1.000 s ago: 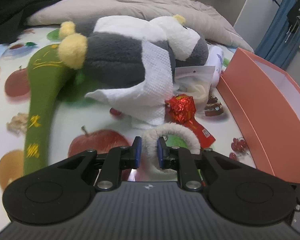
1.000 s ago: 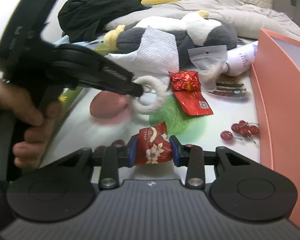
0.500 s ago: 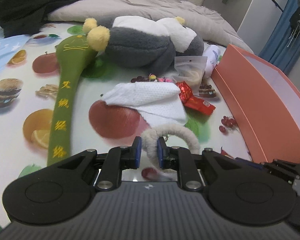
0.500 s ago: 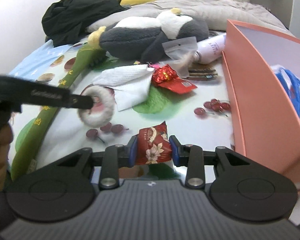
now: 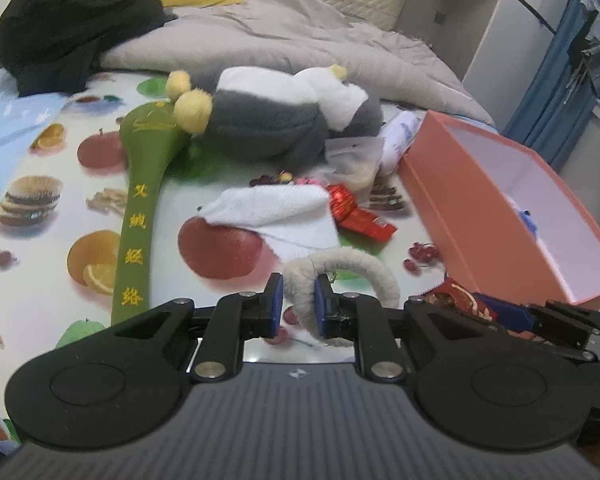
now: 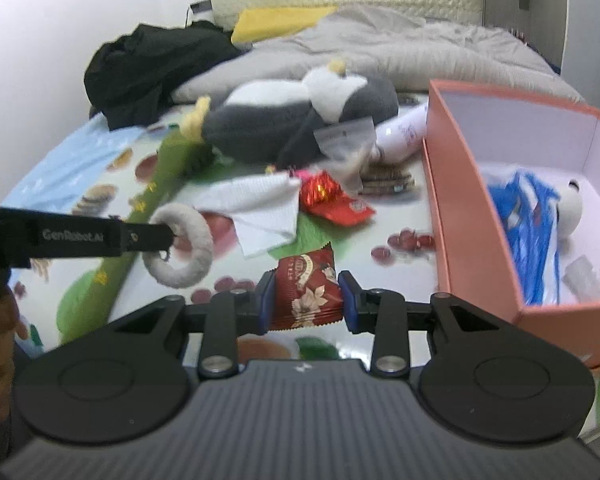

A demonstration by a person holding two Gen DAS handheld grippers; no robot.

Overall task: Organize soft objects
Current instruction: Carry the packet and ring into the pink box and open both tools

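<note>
**Both tools hold something, and the pink box lies to the right.**

Left wrist view: the left tool (image 5: 297,304) is squeezed onto the fluffy ring (image 5: 342,270). The ring arches up and curves right, toward the pink box (image 5: 480,236) standing close by on the bed.

Right wrist view: the right tool (image 6: 304,302) pinches a red snack packet (image 6: 306,288), standing up tall. The box wall (image 6: 466,220) is just beside it on the right, so I think this tool is nearer. The ring (image 6: 184,246) hangs well to the left.
</note>
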